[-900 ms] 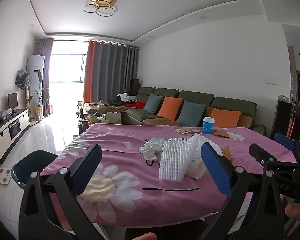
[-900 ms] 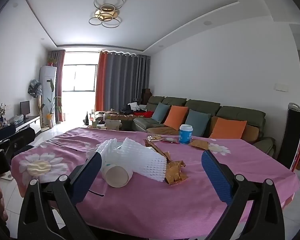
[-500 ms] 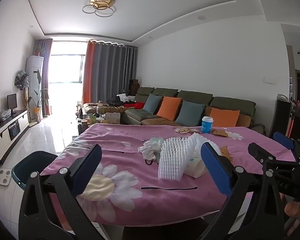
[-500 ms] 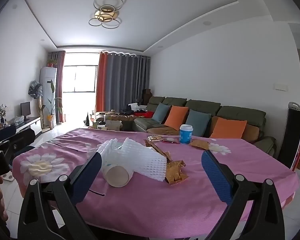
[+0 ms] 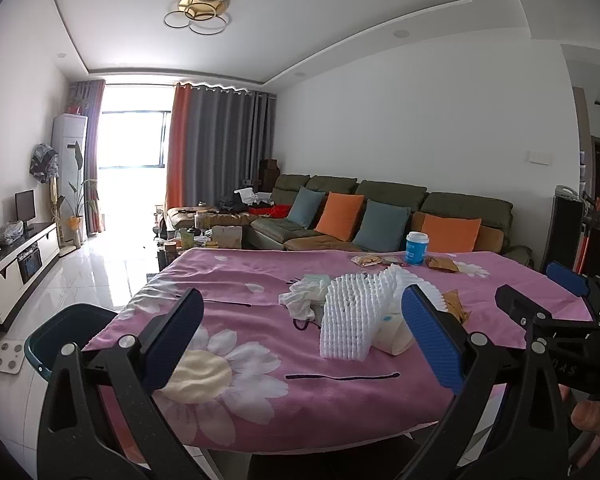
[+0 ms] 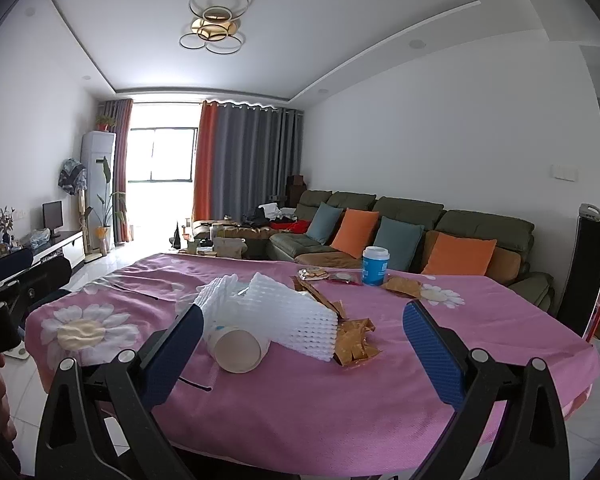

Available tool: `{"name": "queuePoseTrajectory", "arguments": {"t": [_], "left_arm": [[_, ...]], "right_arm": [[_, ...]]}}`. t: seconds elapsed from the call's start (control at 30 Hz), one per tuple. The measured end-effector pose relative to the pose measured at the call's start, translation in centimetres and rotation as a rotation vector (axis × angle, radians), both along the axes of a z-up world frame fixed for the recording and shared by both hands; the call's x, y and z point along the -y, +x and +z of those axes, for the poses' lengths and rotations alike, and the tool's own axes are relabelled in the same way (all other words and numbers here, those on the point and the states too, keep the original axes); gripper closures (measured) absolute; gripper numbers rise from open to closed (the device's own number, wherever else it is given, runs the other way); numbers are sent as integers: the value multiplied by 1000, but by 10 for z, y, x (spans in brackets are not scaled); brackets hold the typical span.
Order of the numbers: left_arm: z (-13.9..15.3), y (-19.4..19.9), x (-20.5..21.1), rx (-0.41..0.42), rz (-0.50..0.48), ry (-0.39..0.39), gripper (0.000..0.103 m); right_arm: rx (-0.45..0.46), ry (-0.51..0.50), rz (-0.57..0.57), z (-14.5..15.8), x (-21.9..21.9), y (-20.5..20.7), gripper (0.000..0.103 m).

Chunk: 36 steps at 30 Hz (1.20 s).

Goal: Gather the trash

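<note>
You held both grippers level with the near edge of the table, each pointing slightly down across the pink floral cloth. Your left gripper stood wide, nothing between its blue pads. Your right gripper was just as wide and also empty; it showed at the right edge of the left view.

The trash lay in a loose heap mid-table, ahead of both grippers and untouched. White foam netting was draped over a tipped paper cup whose open mouth faced your right gripper. Brown wrappers lay touching the netting on its right side. On the netting's left, from the left view, sat crumpled white tissue. Farther back, near the far edge, a blue cup with a white lid stood upright, with more wrappers beside it.

A dark bin sat on the floor just beyond the table's left corner. Behind the table ran a green sofa.
</note>
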<state>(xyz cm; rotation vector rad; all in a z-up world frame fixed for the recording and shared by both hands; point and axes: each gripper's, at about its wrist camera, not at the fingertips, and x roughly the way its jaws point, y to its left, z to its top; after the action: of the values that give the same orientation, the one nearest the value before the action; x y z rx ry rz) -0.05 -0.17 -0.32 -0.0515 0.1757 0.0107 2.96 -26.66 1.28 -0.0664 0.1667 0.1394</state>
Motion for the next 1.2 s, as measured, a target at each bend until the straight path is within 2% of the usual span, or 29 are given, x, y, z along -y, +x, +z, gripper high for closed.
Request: {"name": "queuePoseTrajectory", "arguments": {"t": [1.2], "left_arm": [[-4,4,-3,-7,11,-7,6]], "right_arm": [[-9,0,-9,-6,-4,4,6]]}}
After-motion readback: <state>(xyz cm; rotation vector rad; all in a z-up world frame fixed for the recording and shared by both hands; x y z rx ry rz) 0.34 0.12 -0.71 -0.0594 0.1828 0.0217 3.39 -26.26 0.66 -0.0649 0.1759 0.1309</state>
